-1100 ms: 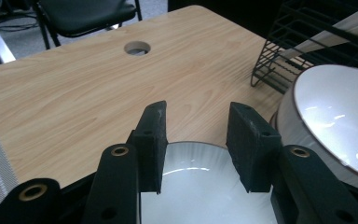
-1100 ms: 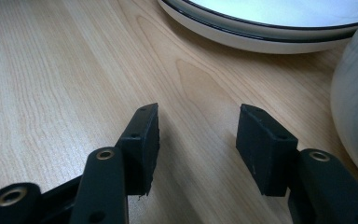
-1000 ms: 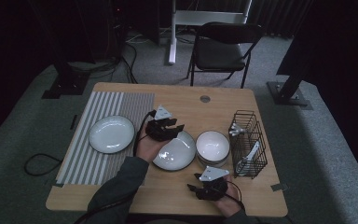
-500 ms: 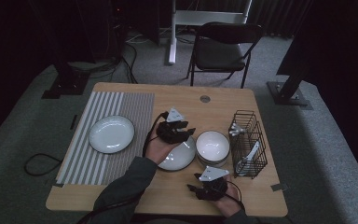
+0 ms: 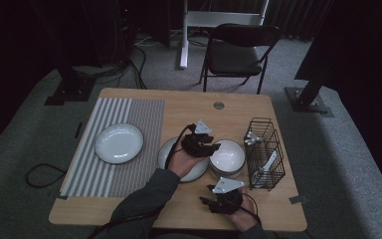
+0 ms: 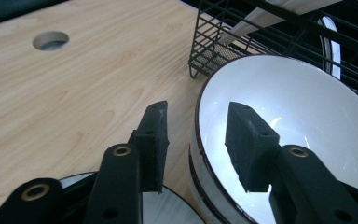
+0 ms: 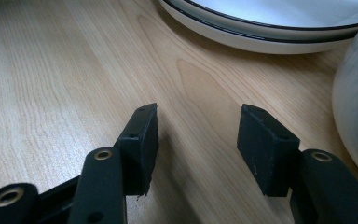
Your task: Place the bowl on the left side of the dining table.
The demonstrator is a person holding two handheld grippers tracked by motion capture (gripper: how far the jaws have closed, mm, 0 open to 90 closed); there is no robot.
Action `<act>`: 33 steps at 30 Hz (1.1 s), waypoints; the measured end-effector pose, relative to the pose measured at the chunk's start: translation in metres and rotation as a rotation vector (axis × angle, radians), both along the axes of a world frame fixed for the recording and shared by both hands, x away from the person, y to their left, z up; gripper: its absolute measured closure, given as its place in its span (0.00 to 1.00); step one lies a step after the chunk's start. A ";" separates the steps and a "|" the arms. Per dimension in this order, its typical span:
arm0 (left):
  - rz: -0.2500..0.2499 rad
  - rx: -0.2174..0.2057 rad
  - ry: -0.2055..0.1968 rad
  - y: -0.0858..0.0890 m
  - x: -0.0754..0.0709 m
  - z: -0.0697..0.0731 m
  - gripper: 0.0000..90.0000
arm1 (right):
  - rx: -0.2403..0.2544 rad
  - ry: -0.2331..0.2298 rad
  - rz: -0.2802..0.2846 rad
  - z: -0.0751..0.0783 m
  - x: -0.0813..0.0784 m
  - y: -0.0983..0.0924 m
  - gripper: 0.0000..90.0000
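Starting at the left of the table (image 5: 129,209), a striped mat (image 5: 129,119) carries a white plate (image 5: 119,143) lying flat and apart from the work; next to the mat's right edge a second plate (image 5: 166,154) sits partly under the person's left hand; the left tool (image 5: 205,145) reaches over it to the white bowl (image 5: 227,156), which stands just right of that plate and just left of the black wire rack (image 5: 266,152); in the left gripper view the tool's jaws straddle the bowl's near rim (image 6: 200,121), one pad (image 6: 154,135) outside the wall and the other inside, and they have just been closing, though a gap shows at both pads, so nothing is gripped yet; the bowl looks like glazed ceramic or enamel, stiff, smooth, probably slippery and liable to chip, and it seems to sit on another bowl beneath, so the rim is the sensible hold, pinched squarely and lifted straight; farther right and nearer the person, the right tool (image 5: 219,203) rests low over bare wood, jaws wide and empty.
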State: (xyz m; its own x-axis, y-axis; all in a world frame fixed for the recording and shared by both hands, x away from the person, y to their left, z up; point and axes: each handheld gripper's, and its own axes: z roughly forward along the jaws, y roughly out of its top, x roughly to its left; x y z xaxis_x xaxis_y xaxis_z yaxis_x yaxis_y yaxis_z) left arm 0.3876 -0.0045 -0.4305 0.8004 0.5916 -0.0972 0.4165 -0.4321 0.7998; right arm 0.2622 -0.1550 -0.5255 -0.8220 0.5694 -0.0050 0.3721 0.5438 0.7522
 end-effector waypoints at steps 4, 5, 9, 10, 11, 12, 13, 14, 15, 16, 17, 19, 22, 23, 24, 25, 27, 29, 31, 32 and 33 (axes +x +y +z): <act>0.007 0.004 0.024 -0.002 0.002 -0.003 0.73 | 0.000 -0.001 0.000 0.000 0.000 0.000 0.53; 0.013 0.000 0.046 -0.002 0.004 -0.005 0.73 | 0.000 -0.001 0.000 0.000 0.000 0.000 0.53; 0.011 0.008 0.069 -0.004 0.006 -0.009 0.78 | 0.000 -0.002 0.000 0.000 0.000 0.000 0.52; 0.011 0.011 0.072 -0.005 0.006 -0.010 0.79 | 0.000 -0.003 0.000 0.000 0.000 0.000 0.52; 0.010 0.014 0.073 -0.005 0.006 -0.010 0.80 | 0.001 -0.002 0.000 0.000 0.000 0.000 0.52; 0.007 0.010 0.078 -0.005 0.007 -0.011 0.80 | 0.001 -0.002 0.000 0.000 0.000 0.000 0.52; 0.004 0.009 0.080 -0.005 0.007 -0.011 0.82 | 0.002 -0.002 0.000 0.000 0.000 0.000 0.52; 0.005 0.009 0.078 -0.006 0.006 -0.011 0.84 | 0.001 -0.003 0.000 0.000 0.000 0.000 0.52; 0.001 0.020 0.075 -0.008 0.006 -0.010 0.85 | 0.001 -0.002 0.000 0.000 0.000 0.000 0.52; 0.003 0.029 0.068 -0.009 0.006 -0.010 0.87 | 0.001 -0.002 0.000 0.000 0.000 0.000 0.52; 0.011 0.038 0.062 -0.011 0.005 -0.010 0.88 | 0.001 -0.002 0.000 0.000 0.000 0.000 0.52; 0.019 0.039 0.067 -0.012 0.006 -0.009 0.90 | 0.000 -0.002 0.000 0.000 0.000 0.000 0.52; 0.034 0.040 0.069 -0.013 0.006 -0.010 0.92 | 0.000 -0.003 0.000 0.000 0.000 0.000 0.52; 0.034 0.040 0.069 -0.013 0.006 -0.010 0.92 | 0.000 -0.003 0.000 0.000 0.000 0.000 0.52; 0.043 0.025 0.079 -0.013 0.006 -0.011 0.92 | 0.000 -0.003 0.000 0.000 0.000 0.000 0.52; 0.046 0.014 0.083 -0.012 0.006 -0.011 0.92 | 0.000 -0.003 0.000 0.000 0.000 0.000 0.52; 0.051 -0.005 0.097 -0.011 0.007 -0.011 0.92 | 0.001 -0.003 0.000 0.000 0.000 0.000 0.52; 0.052 -0.023 0.118 -0.010 0.009 -0.012 0.92 | 0.001 -0.003 0.000 0.000 0.000 0.000 0.52; 0.050 -0.035 0.136 -0.009 0.010 -0.013 0.92 | 0.001 -0.003 0.000 0.000 0.000 0.000 0.52; 0.053 -0.045 0.148 -0.008 0.010 -0.013 0.92 | 0.000 -0.004 0.000 0.000 0.000 0.000 0.52; 0.055 -0.056 0.156 -0.007 0.011 -0.014 0.92 | 0.000 -0.004 0.000 0.000 0.000 0.000 0.52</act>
